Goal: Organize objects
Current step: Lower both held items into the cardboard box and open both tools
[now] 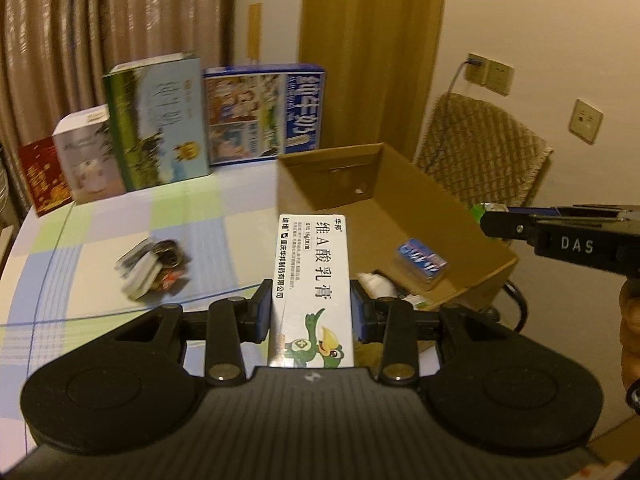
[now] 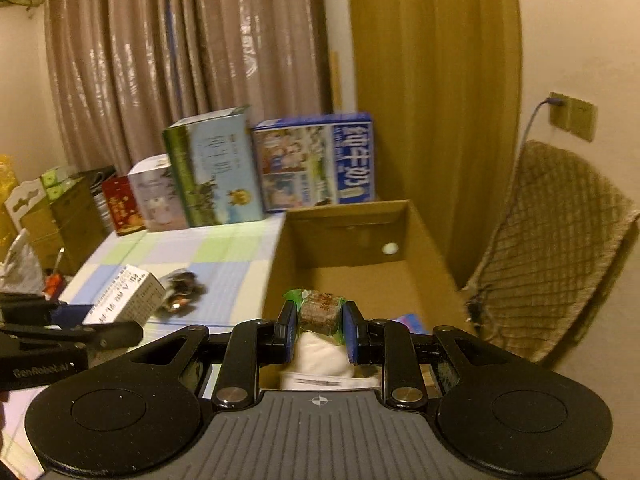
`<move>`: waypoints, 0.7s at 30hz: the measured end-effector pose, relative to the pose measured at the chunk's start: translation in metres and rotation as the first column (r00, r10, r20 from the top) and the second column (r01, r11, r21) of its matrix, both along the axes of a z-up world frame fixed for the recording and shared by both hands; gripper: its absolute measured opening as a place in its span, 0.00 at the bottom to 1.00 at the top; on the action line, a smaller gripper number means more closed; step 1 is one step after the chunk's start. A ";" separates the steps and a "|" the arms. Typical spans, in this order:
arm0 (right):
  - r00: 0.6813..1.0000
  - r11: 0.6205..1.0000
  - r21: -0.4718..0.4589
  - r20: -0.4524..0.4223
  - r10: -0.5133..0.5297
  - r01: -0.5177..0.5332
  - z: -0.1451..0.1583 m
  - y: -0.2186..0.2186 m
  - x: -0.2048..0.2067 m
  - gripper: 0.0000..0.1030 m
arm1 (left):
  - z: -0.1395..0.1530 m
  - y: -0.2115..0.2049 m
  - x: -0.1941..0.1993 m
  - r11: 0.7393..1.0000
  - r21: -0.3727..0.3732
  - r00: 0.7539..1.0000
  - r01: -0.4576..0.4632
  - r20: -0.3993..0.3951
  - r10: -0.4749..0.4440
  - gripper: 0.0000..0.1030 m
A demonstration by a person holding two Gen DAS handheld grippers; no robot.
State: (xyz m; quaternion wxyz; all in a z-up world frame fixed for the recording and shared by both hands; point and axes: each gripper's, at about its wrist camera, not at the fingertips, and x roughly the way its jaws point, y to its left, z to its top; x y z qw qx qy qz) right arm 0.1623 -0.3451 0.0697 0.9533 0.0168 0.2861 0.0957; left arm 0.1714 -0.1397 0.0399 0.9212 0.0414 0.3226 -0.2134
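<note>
Over the cardboard box (image 1: pixel 460 216), left gripper (image 1: pixel 311 312) clamps the ointment carton (image 1: pixel 312 280), right gripper (image 2: pixel 320 332) clamps a wrapped snack (image 2: pixel 320 312); lower both well inside the walls before releasing, clear of the blue pack (image 1: pixel 422 262).

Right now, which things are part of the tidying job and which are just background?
In play:
- left tool, shut on the white ointment box
- right tool, shut on a green-wrapped snack
- cardboard box
- keys loose on the table

Background:
- milk cartons
- chair
- curtains
</note>
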 end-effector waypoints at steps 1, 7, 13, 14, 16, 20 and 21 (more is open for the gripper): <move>1.000 1.000 -0.001 0.000 -0.005 0.005 0.000 -0.005 -0.001 0.21 | 0.002 -0.005 0.000 1.000 -0.002 1.000 0.007 0.001 -0.007 0.32; 1.000 1.000 0.000 -0.009 -0.020 0.020 -0.004 -0.028 0.003 0.21 | 0.008 -0.039 0.007 0.999 0.001 0.999 0.049 -0.006 -0.049 0.32; 0.999 0.999 -0.003 -0.021 -0.035 0.035 -0.009 -0.048 0.010 0.21 | 0.009 -0.063 0.018 0.997 0.000 0.997 0.077 -0.016 -0.077 0.32; 0.999 0.999 -0.001 -0.024 -0.037 0.037 -0.011 -0.050 0.012 0.21 | 0.008 -0.067 0.020 0.997 0.000 0.997 0.081 -0.019 -0.081 0.32; 0.999 0.999 0.005 -0.030 -0.038 0.038 -0.013 -0.054 0.016 0.21 | 0.007 -0.075 0.026 0.996 0.002 0.996 0.088 -0.023 -0.087 0.32; 0.999 0.999 0.013 -0.035 -0.037 0.038 -0.017 -0.059 0.025 0.21 | 0.005 -0.087 0.036 0.995 0.004 0.995 0.096 -0.032 -0.096 0.32; 0.999 0.999 0.014 -0.036 -0.036 0.036 -0.018 -0.060 0.028 0.21 | 0.004 -0.090 0.039 0.996 0.002 0.995 0.095 -0.034 -0.094 0.32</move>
